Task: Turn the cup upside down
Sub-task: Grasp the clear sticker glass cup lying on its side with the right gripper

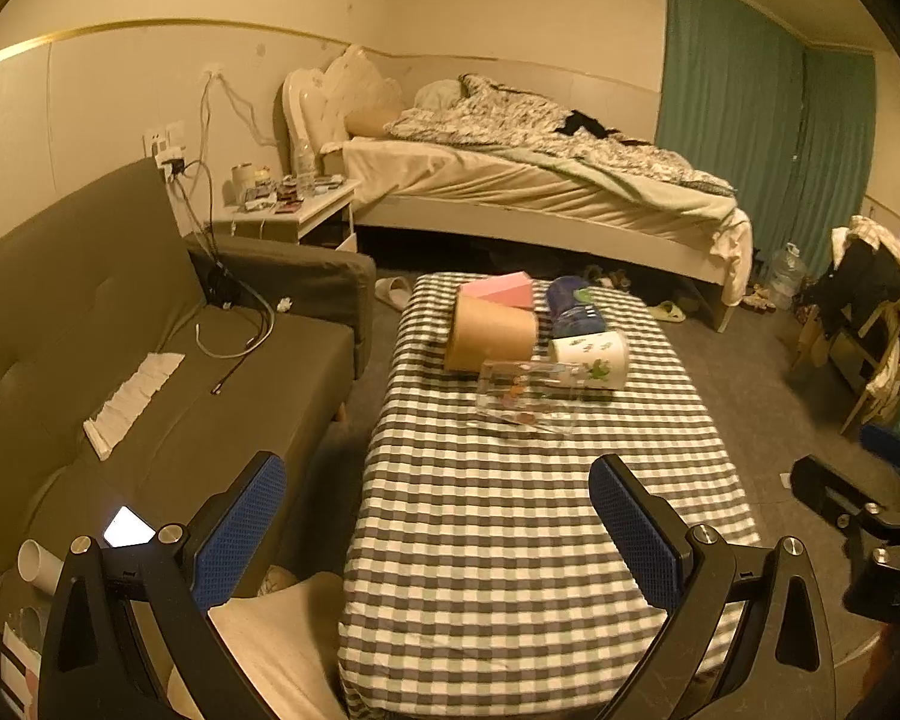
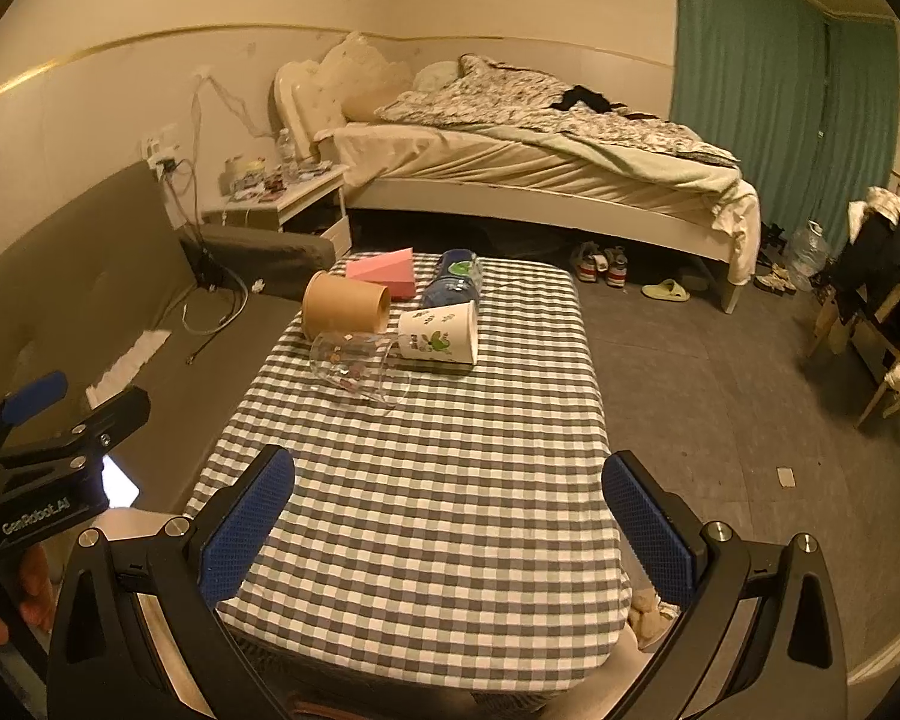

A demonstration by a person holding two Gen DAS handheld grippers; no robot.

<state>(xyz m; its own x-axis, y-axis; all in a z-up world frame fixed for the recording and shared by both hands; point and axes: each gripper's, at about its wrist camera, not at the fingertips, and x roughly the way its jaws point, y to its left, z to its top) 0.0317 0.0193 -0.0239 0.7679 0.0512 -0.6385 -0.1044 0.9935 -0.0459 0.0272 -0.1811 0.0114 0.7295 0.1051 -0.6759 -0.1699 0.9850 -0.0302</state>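
Several cups lie on their sides at the far end of the checkered table [image 1: 510, 540] [image 2: 426, 480]: a brown paper cup [image 1: 489, 333] [image 2: 345, 312], a clear glass cup [image 1: 525, 399] [image 2: 354, 363], a white cup with green prints [image 1: 591, 357] [image 2: 441, 333] and a blue cup [image 1: 573, 303] [image 2: 453, 285]. My left gripper [image 1: 438, 516] is open and empty above the table's near end, well short of the cups. My right gripper [image 2: 450, 510] is open and empty over the near end too. The left gripper also shows at the left edge of the right wrist view [image 2: 33, 414].
A pink box [image 1: 501, 288] [image 2: 387, 270] lies behind the cups. A grey sofa [image 1: 150, 372] runs along the table's left side, with cables and a lit phone [image 1: 127, 527] on it. A bed [image 1: 540, 180], a nightstand [image 1: 294, 204] and shoes [image 2: 600, 264] lie beyond. A cluttered chair [image 1: 870, 312] stands right.
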